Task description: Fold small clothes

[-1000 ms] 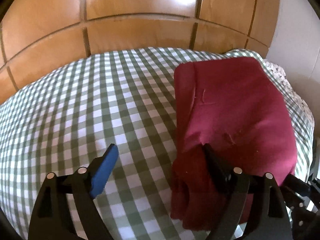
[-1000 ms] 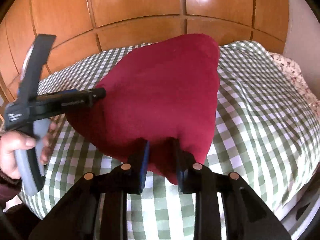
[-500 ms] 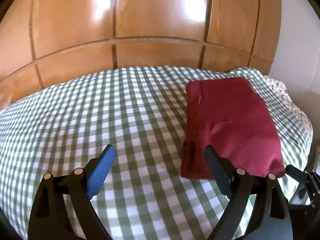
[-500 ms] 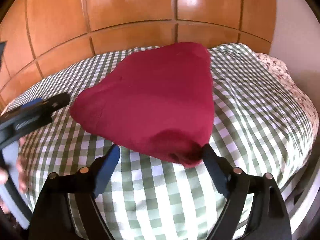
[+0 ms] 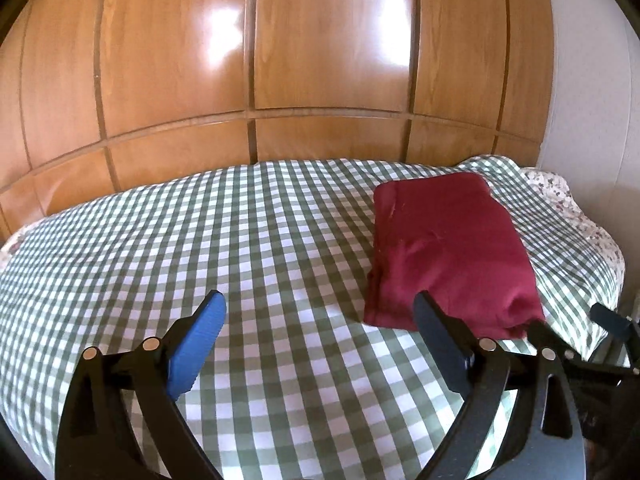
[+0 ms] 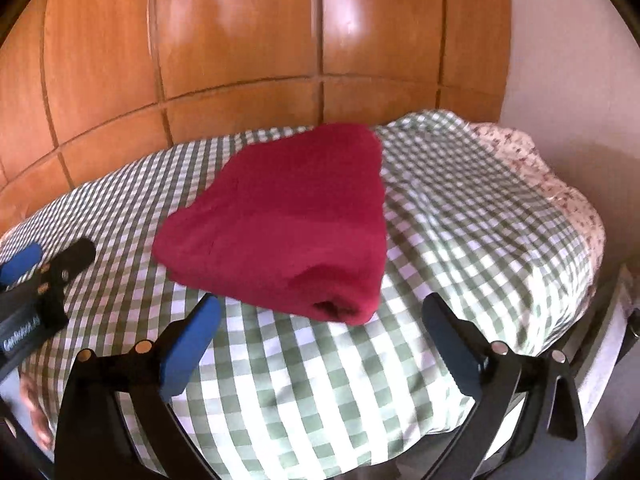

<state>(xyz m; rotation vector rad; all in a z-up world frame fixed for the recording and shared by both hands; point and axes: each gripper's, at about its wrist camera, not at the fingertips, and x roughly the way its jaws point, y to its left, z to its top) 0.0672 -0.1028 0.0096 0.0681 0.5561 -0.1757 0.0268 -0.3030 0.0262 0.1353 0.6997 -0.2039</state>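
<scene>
A dark red garment (image 5: 444, 248) lies folded into a thick rectangle on the checked bed cover (image 5: 200, 240). My left gripper (image 5: 318, 304) hovers to its left. Its jaws are opening wide, with only checked cloth showing between them, and the right finger's tip overlaps the garment's near edge in the picture. In the right wrist view the red garment (image 6: 280, 220) lies just beyond my right gripper (image 6: 320, 304). Those jaws are also opening and neither pad touches the cloth. The left gripper (image 6: 48, 276) shows at the left edge there.
Glossy wooden wardrobe panels (image 5: 320, 60) rise right behind the bed. A floral sheet (image 6: 560, 184) shows at the bed's right corner, beside a pale wall (image 6: 560, 60). Part of a hand (image 6: 32, 404) is at the lower left. The bed's near edge drops away at the lower right.
My right gripper let go of the red garment, which dropped flat onto the bed, and its jaws spread wide. Both grippers pulled back and rose; the left one drew away to the left.
</scene>
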